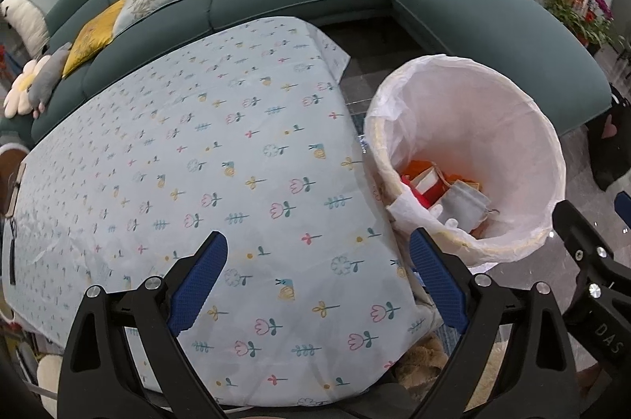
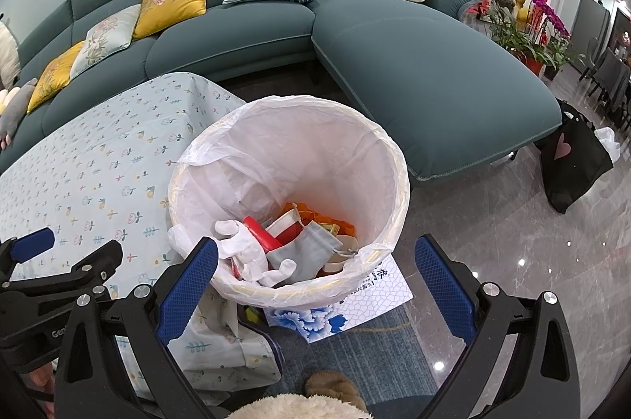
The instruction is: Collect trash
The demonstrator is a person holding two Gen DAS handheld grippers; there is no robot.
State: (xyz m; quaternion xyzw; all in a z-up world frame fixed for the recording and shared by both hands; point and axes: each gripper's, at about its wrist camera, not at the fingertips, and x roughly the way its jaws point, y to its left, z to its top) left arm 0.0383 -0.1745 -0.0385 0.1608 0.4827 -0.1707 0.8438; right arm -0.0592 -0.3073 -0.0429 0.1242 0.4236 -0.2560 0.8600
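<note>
A round bin with a white liner [image 2: 299, 127] stands on the floor beside the table's right end; it also shows in the left wrist view [image 1: 493, 111]. Inside lie red and white boxes [image 2: 284, 227], a grey pouch [image 2: 311, 245], orange scraps and crumpled white paper [image 2: 244, 249]. My right gripper [image 2: 315, 285] is open and empty, over the bin's near rim. My left gripper [image 1: 317, 281] is open and empty, above the table's near right part. The table [image 1: 197, 150] carries a pale blue flowered cloth with nothing on it.
A teal corner sofa [image 2: 414, 72] with yellow and grey cushions curves behind the table and bin. A blue and white printed sheet [image 2: 355, 304] lies under the bin. A black bag [image 2: 572, 162] stands on the grey floor at the right. Potted plants [image 2: 524, 32] stand beyond.
</note>
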